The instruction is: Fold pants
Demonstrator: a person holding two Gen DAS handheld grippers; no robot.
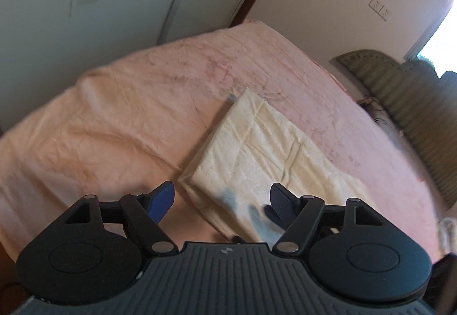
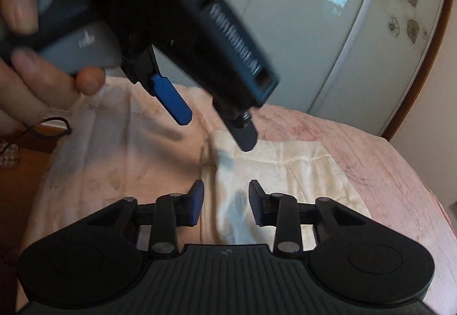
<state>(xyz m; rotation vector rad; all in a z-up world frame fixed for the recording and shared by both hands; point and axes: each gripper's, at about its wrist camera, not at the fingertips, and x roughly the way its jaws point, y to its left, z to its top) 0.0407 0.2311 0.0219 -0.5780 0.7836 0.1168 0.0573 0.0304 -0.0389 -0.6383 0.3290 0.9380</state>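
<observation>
Cream pants lie folded into a flat rectangle on the pink bedspread. In the left wrist view my left gripper is open above the near corner of the folded pants, holding nothing. In the right wrist view my right gripper is open and empty just above the near edge of the pants. The left gripper also shows there, raised above the far left corner of the pants, open, with a hand on its handle.
The bed fills the lower part of both views. A white sliding wardrobe stands behind it. A green padded headboard and a bright window are at the right. Wooden floor lies left of the bed.
</observation>
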